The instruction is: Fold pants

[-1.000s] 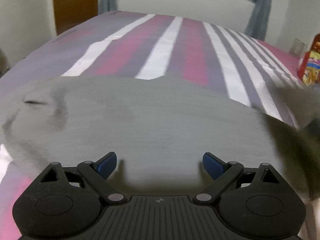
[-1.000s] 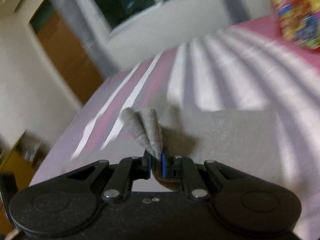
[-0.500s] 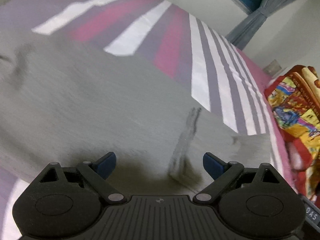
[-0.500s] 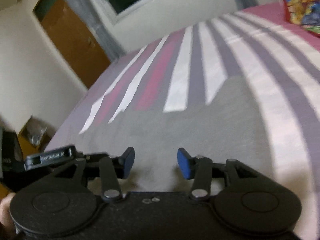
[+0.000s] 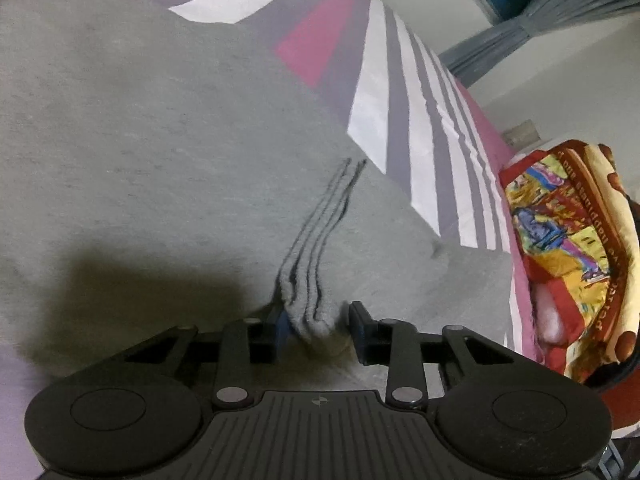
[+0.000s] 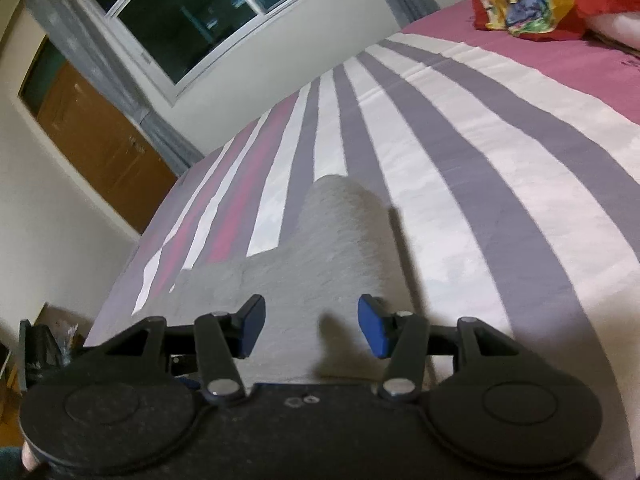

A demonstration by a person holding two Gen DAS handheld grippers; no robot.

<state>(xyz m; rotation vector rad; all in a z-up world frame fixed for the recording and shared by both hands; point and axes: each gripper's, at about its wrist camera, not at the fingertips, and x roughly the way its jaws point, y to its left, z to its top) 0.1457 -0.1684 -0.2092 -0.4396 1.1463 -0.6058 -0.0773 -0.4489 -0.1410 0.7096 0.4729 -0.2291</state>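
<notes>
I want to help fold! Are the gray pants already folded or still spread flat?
Partly folded. The gray pants show stacked layered edges bunched between the left gripper fingers, with more cloth lying flat on the striped bedsheet.

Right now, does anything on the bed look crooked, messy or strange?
Nothing looks damaged. The grey pants lie mostly flat on the striped bed; only one layered edge stands bunched up between the left gripper fingers. The right gripper is open above them.
</notes>
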